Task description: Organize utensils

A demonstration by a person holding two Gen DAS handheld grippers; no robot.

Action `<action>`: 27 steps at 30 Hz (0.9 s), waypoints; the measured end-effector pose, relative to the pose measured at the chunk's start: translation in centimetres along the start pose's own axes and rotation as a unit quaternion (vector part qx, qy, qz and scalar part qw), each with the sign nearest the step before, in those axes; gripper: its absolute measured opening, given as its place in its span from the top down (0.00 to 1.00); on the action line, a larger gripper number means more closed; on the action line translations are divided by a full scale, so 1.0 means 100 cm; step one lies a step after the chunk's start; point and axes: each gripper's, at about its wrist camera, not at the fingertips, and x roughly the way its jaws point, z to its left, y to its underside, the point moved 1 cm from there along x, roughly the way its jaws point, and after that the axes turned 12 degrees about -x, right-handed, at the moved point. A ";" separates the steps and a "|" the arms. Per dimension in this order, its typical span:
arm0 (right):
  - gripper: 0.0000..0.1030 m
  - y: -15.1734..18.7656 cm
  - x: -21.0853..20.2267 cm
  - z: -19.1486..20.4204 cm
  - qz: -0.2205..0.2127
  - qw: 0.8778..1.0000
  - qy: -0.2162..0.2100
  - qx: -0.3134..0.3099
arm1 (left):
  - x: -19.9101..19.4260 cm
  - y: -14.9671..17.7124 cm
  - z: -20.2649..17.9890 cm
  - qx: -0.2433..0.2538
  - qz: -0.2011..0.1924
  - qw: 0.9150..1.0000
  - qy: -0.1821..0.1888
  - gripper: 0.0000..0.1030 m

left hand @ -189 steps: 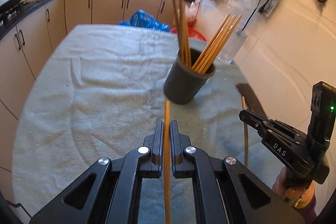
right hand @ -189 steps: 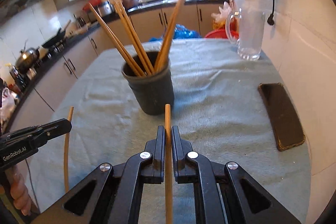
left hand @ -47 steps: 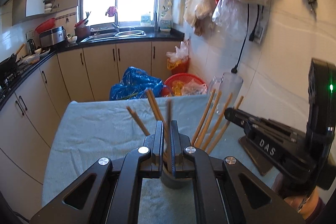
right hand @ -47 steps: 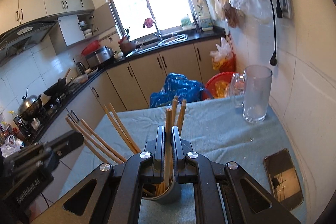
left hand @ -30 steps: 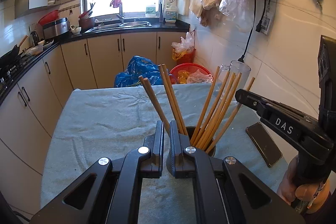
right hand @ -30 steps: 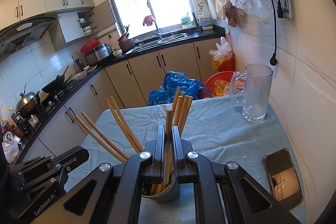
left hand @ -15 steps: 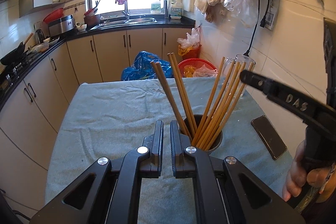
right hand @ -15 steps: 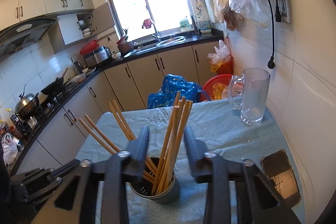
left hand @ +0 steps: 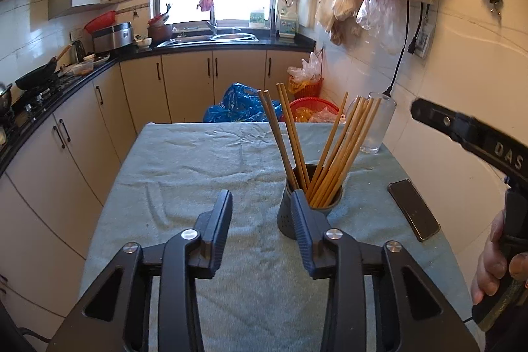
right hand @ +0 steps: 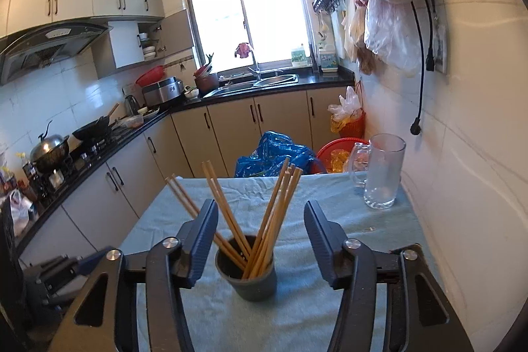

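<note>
The left gripper [left hand: 260, 216] is seen with its jaws parted and opening, nothing between them but bare cloth. The right gripper [right hand: 260, 233] is likewise released and opening; the chopsticks [right hand: 264, 213] are framed in its gap, but no pad touches them. All the chopsticks stand fanned out in the dark grey holder [right hand: 246, 272], which rests on the pale blue cloth-covered table [left hand: 198, 160].

The holder's lower left side is hidden behind the left gripper's right finger [left hand: 302, 220] in the left wrist view. The right gripper's body is cut off at that view's right edge, where part of a hand [left hand: 498, 259] is seen on its handle. In the right wrist view the left gripper is blurred at the lower left.

A glass mug [right hand: 382, 174] stands near the table's far right corner, and a dark phone [left hand: 413, 209] lies flat to the right of the holder, well apart from it.
</note>
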 end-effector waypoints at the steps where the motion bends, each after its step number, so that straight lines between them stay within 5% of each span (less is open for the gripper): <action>1: 0.39 0.002 -0.007 0.001 0.001 1.000 0.000 -0.005 | -0.007 0.002 0.001 -0.002 -0.004 1.000 0.000 0.60; 12: 0.26 0.042 -0.095 -0.014 0.016 0.997 0.050 -0.050 | -0.086 0.032 0.014 -0.026 -0.070 0.997 -0.019 0.28; 20: 0.17 0.076 -0.146 -0.013 0.032 0.985 0.124 -0.114 | -0.134 0.061 0.020 -0.016 -0.149 0.986 -0.078 0.02; 27: 0.16 0.116 -0.142 0.002 0.052 0.991 0.097 -0.082 | -0.156 0.079 0.021 -0.023 -0.164 0.983 -0.085 0.00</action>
